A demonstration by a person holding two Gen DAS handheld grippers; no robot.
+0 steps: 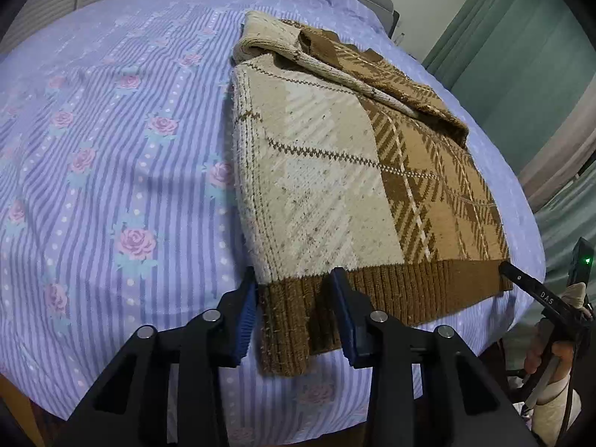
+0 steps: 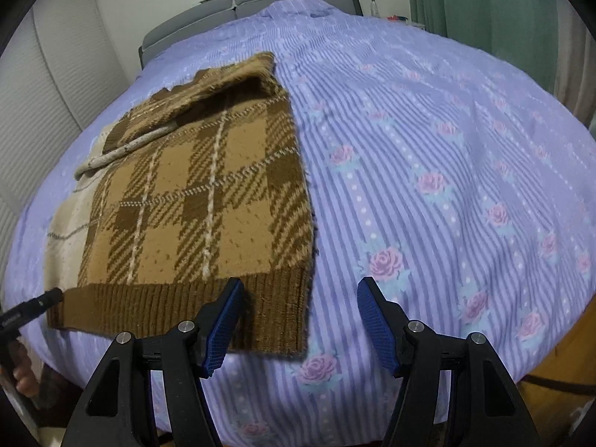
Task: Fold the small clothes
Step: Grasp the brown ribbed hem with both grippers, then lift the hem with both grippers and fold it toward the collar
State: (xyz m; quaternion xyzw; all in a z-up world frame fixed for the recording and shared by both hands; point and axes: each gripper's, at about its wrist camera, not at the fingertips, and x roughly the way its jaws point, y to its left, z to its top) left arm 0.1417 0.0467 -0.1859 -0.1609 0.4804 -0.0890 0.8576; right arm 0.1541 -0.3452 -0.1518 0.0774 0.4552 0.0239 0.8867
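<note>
- Left wrist view: the left tool point(image 1: 296, 311) stands open, its blue pads either side of the near-left corner of the brown ribbed hem of the sweater point(image 1: 335, 156), not clamped. The sweater lies flat on the bed point(image 1: 111, 149), sleeves folded over its top.
- Right wrist view: the right tool point(image 2: 300, 322) gapes wide, its left pad point(image 2: 223, 320) over the hem's point(image 2: 178, 309) right corner, its right pad above the bedspread.

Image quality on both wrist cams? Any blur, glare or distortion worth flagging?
Left wrist: strong fisheye bowing with dark corner vignette; sweater knit sharp, no glare; soft shadow under the left gripper. Right wrist: same bowing; bedspread smeared on the right side, sweater slightly soft; right gripper fingers crisp.
</note>
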